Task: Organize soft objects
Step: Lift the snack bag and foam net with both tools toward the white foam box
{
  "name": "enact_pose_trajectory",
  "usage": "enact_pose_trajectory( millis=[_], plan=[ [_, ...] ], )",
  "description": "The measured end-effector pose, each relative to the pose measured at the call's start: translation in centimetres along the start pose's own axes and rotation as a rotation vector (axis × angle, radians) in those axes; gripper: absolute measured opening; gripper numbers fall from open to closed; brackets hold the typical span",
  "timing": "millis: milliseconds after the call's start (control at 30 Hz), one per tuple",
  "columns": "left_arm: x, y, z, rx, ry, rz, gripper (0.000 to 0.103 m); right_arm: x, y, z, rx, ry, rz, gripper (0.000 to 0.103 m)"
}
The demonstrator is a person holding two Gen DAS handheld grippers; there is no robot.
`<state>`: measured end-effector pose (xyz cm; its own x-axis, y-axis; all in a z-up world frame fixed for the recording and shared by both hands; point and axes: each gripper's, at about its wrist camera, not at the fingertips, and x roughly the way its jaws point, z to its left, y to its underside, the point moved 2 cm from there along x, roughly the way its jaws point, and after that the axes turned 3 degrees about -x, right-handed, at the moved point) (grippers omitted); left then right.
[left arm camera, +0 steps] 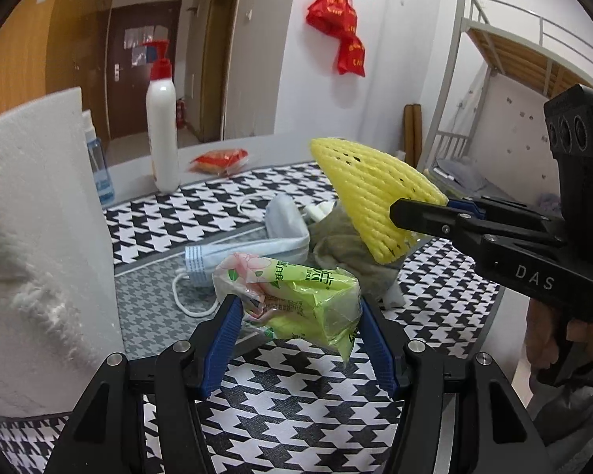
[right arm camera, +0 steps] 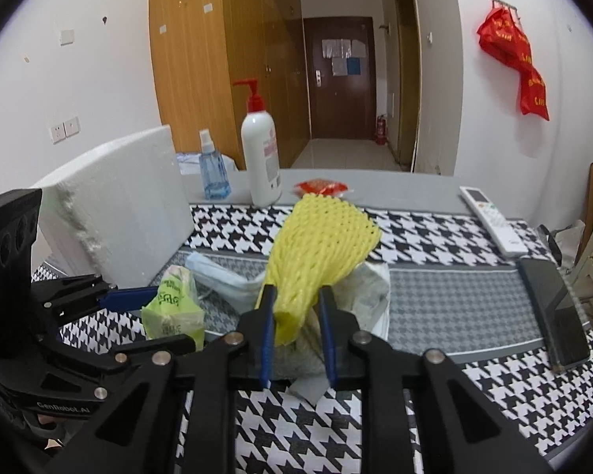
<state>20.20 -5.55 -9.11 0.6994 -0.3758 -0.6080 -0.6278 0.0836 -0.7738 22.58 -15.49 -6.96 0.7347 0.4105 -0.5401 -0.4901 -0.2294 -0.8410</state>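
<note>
Foam netting (right arm camera: 320, 245), a yellow sleeve, is clamped at its near end by the right tool (right arm camera: 294, 316); both blue pads press its narrow neck, and the sleeve fans out wider toward the far side, its long axis running straight away from the tool and tilted upward, clear of the counter (right arm camera: 435, 284). In the left wrist view it hangs above the pile, with its broad end pointing up and left. Left of it, the left tool (left arm camera: 300, 331) stands with its jaws set around a green tissue pack (left arm camera: 296, 296); the pads touch both sides of the crinkled wrapper, so I judge it gripped, the pack's long axis lying across the jaws. Just beyond both tools lies the rest of the pile: a pale blue face mask (left arm camera: 253, 249) and a grey-green cloth (left arm camera: 344, 245), close together. A white foam block (right arm camera: 130, 213) stands at the left. Each hand already holds its own soft thing, so the coming move likely turns on where each gets carried; no container shows.
</note>
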Motion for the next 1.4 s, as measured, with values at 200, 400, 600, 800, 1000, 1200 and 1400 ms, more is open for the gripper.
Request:
enact_pose_trajectory(
  millis=[200, 400, 600, 800, 1000, 1200, 1400],
  plan=[
    [-0.9, -0.3, -0.1, 0.004, -0.015, -0.024, 0.061, -1.0, -0.3, 0.5, -0.007, -0.002, -0.025, 0.024],
    [-1.5, -0.3, -0.1, 0.002, -0.031, -0.04, 0.061, -1.8, -0.2, 1.0, -0.016, -0.01, -0.036, 0.024],
    [-2.3, -0.1, -0.4, 0.004, -0.046, -0.052, 0.061, -2.3, -0.2, 1.1, -0.017, -0.012, -0.047, 0.024],
    [-3.4, -0.3, -0.6, 0.006, -0.079, -0.073, 0.061, -3.0, -0.2, 1.6, -0.018, -0.02, -0.059, 0.024],
    [-4.8, -0.8, -0.8, -0.002, -0.102, -0.096, 0.061, -4.0, -0.6, 2.1, -0.021, -0.031, -0.08, 0.025],
    [-6.4, -1.1, -1.1, 0.003, -0.121, -0.131, 0.061, -5.0, -1.0, 2.5, -0.03, -0.027, -0.099, 0.025],
    [-7.9, -1.4, -1.0, 0.009, -0.149, -0.173, 0.061, -5.7, -1.5, 3.1, -0.04, -0.028, -0.119, 0.025]
  ],
)
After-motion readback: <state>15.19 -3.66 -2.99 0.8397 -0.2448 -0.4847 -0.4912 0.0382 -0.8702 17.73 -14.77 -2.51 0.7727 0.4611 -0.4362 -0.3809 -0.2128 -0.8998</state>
